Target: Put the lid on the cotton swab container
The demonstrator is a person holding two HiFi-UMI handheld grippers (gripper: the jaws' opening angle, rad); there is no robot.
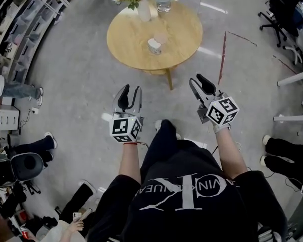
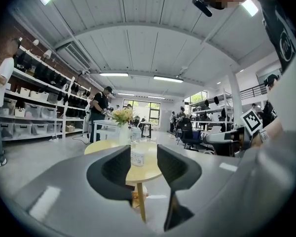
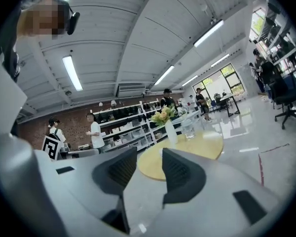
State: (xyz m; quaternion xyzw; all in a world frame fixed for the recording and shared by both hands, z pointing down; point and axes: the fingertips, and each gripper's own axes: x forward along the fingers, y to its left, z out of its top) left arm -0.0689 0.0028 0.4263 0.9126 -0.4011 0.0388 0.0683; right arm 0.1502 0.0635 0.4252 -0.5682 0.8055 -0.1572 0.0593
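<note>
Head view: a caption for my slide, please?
Left gripper and right gripper, open, empty, short of a round wooden table bearing a whitish plastic swab container.

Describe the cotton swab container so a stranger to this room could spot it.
Look at the round light wooden table on the grey floor. Near its middle stands the small white round cotton swab container. It is low and squat, set apart from the tall white vase of flowers and the clear glass jar at the far edge.
</note>
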